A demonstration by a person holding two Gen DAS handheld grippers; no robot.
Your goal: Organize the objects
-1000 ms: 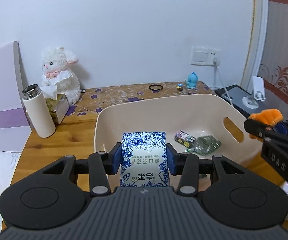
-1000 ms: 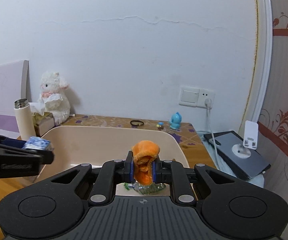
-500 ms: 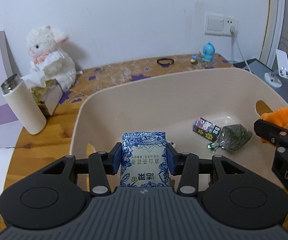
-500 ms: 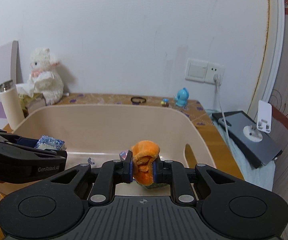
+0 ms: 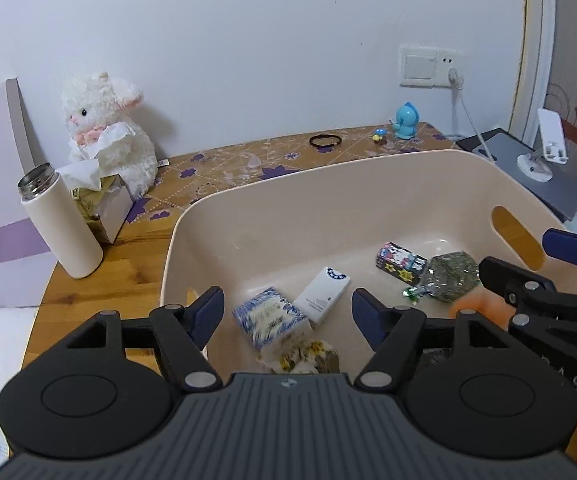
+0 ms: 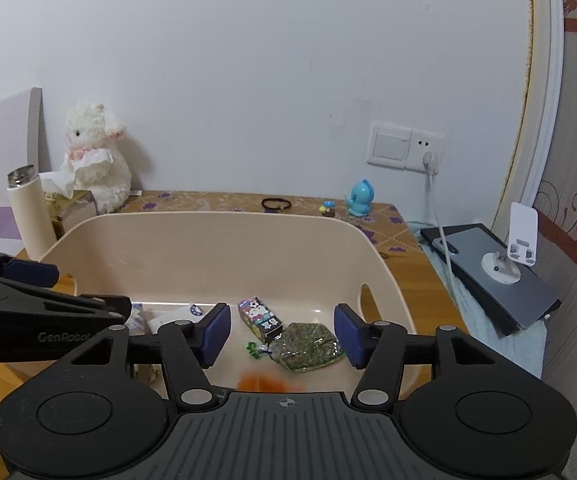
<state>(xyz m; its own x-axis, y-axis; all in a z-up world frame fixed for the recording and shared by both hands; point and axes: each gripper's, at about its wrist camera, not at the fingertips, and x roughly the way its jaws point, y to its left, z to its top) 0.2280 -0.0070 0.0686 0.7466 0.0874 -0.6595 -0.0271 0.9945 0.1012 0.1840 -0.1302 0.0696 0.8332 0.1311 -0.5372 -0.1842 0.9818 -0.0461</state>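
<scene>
A beige plastic bin (image 5: 328,184) (image 6: 208,236) stands on the wooden table. Inside lie a blue-and-white tissue pack (image 5: 269,321), a white pack (image 5: 322,295), a cartoon-printed box (image 5: 400,261) (image 6: 259,318), a green glittery packet (image 5: 450,276) (image 6: 308,346) and a yellow-patterned packet (image 5: 308,356). The orange toy (image 5: 476,306) (image 6: 264,382) is blurred, low in the bin. My left gripper (image 5: 287,314) is open and empty above the tissue pack. My right gripper (image 6: 282,332) is open and empty over the bin's right side.
A white thermos (image 5: 62,222), a tissue box (image 5: 104,204) and a white plush lamb (image 5: 108,132) stand left of the bin. A black hair tie (image 5: 325,141), a blue figurine (image 5: 405,122), a tablet (image 6: 496,268) with a phone stand (image 6: 516,248) lie behind and right.
Both grippers opened. The tissue pack dropped from the left gripper into the bin, and the orange toy left the right gripper and fell into the bin.
</scene>
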